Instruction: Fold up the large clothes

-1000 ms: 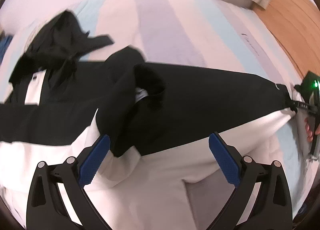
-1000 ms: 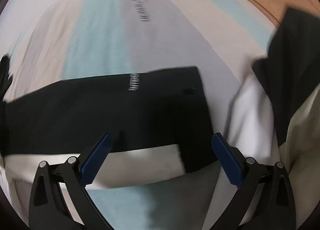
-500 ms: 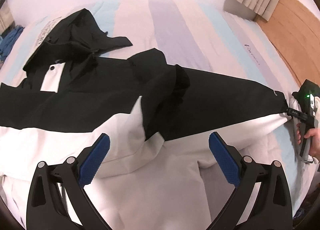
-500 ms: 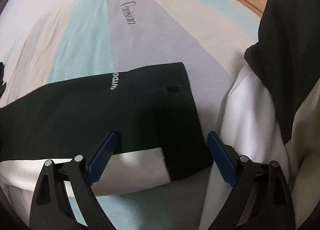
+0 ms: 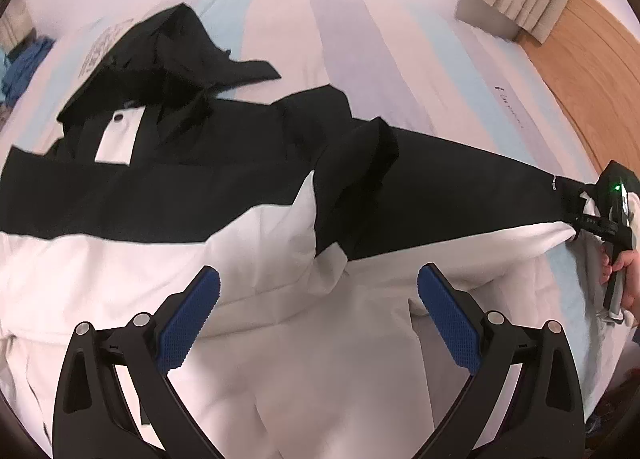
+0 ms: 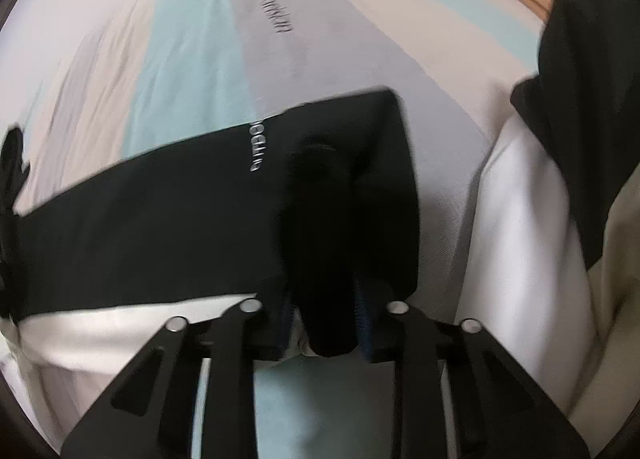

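Black-and-white jacket (image 5: 248, 195) on pastel blue, pink, grey striped bedsheet (image 5: 348, 39); blue-padded black grippers

My left view was bright, soft and sharp; my right view was motion-blurred; both bowed and darkened at the edges.

The striped sheet (image 6: 304, 59) has a dark curly word on its grey stripe. The black sleeve (image 6: 200, 203) has small silver letters. Both are too blurry to read.

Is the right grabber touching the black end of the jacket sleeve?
Touching. In the right wrist view, the right gripper is closing with the sleeve's black cuff bunched between its blue pads.
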Available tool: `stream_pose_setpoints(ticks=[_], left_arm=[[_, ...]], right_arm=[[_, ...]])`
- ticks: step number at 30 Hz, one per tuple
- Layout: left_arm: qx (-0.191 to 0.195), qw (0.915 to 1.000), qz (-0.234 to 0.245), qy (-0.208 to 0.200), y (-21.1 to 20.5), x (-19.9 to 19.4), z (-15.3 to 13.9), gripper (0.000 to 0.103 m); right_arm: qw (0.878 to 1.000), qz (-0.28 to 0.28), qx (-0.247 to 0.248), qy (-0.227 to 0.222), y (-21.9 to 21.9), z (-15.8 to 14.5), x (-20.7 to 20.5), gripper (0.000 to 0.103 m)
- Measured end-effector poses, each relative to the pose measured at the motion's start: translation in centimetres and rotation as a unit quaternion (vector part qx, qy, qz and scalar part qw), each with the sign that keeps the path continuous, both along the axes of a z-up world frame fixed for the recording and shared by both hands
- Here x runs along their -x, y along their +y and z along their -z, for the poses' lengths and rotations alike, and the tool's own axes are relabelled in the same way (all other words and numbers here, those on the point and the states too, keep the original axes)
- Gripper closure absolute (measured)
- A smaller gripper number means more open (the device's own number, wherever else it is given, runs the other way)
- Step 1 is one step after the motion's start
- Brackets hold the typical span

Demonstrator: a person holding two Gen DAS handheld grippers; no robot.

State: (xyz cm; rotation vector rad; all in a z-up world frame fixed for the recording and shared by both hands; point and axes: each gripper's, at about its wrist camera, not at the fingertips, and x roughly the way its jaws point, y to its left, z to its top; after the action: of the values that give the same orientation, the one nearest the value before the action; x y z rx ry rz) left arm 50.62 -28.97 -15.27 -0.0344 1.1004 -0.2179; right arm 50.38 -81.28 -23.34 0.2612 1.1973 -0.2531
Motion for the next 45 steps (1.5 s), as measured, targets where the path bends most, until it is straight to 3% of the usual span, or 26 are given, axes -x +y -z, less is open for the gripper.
stream_pose_setpoints(ticks=[5, 10, 20, 31, 37, 45], left_arm=[[-0.017, 0.9998, -0.012, 0.005, 1.2, 0.1, 0.2, 0.006], [-0.025, 0.9993, -0.028, 0.007, 2.8, 0.1, -0.3, 0.006], [-0.033, 0.9984, -0.046, 0.002, 6.1, -0.3, -3.3, 0.006], [-0.046, 0.9967, -0.064, -0.018, 11.6, 0.3, -6.8, 0.006], [-0.028, 0.9965, -0.074, -0.027, 15.8, 0.8, -7.3, 0.006], [-0.029, 0.9956, -0.086, -0.02, 23.4, 1.3, -7.0, 0.006]], right_arm=[[1.0, -0.005, -0.015, 0.0, 1.0, -1.1, 0.1, 0.089], [1.0, 0.0, 0.002, -0.016, 1.8, -3.8, 0.8, 0.089], [0.996, -0.046, 0.071, -0.031, 9.1, -9.6, 0.3, 0.089], [0.996, -0.052, 0.055, -0.054, 16.8, -14.8, -0.2, 0.09], [0.994, -0.083, 0.04, -0.063, 24.0, -17.3, -0.3, 0.091], [0.987, -0.137, 0.041, -0.079, 36.8, -19.6, -0.9, 0.094]])
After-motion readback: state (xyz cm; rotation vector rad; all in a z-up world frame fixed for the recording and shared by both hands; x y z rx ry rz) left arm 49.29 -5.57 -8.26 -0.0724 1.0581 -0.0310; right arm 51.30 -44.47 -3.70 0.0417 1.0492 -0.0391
